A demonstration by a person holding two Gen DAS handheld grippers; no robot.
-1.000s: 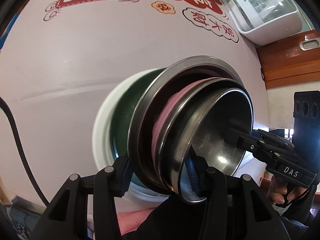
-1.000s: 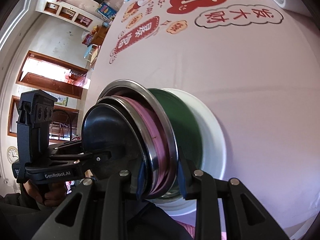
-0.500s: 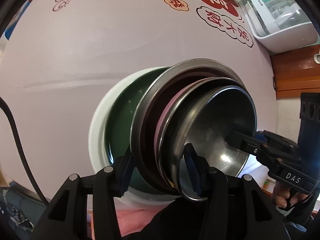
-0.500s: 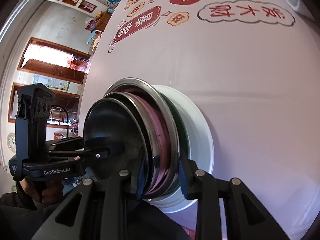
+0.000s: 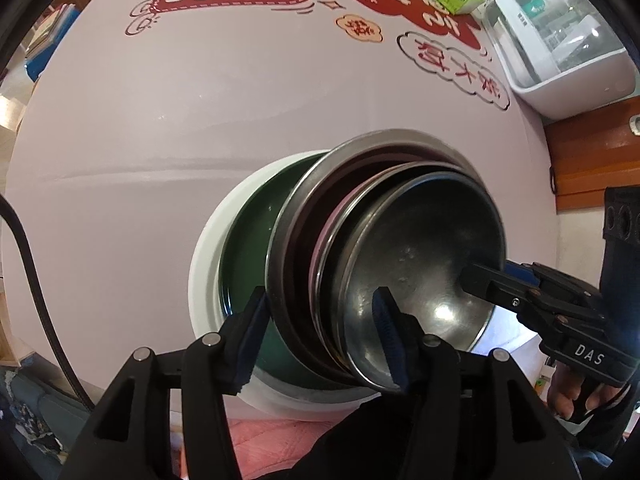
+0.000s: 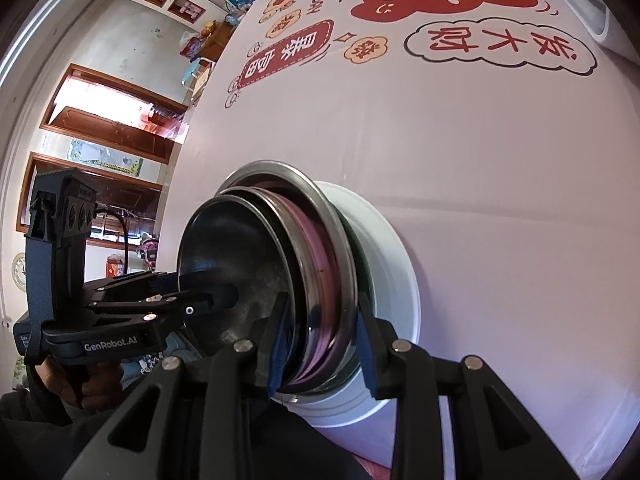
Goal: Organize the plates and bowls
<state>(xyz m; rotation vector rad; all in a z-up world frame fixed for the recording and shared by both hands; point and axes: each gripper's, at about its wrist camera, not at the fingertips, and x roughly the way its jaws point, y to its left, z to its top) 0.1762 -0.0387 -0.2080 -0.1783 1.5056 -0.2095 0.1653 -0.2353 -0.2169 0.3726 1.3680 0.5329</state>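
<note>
Your nested stack sits near the table's front edge: a small steel bowl (image 5: 424,280) in a pink bowl (image 6: 320,276) in a wide steel dish (image 5: 304,216), over a green plate (image 5: 244,248) on a white plate (image 5: 208,248). Your left gripper (image 5: 320,336) has just been widening, its jaws straddling the rims without pressing; your right gripper (image 6: 320,340) brackets the rims, contact unclear. The pale tablecloth (image 5: 160,120) carries red lettering, with a white appliance (image 5: 560,40) beyond it.

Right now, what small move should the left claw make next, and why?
Probably lift the left claw straight up. Its jaws have just been opening around the rims of the steel plate and steel bowl, which sit nested on the white plate.
</note>
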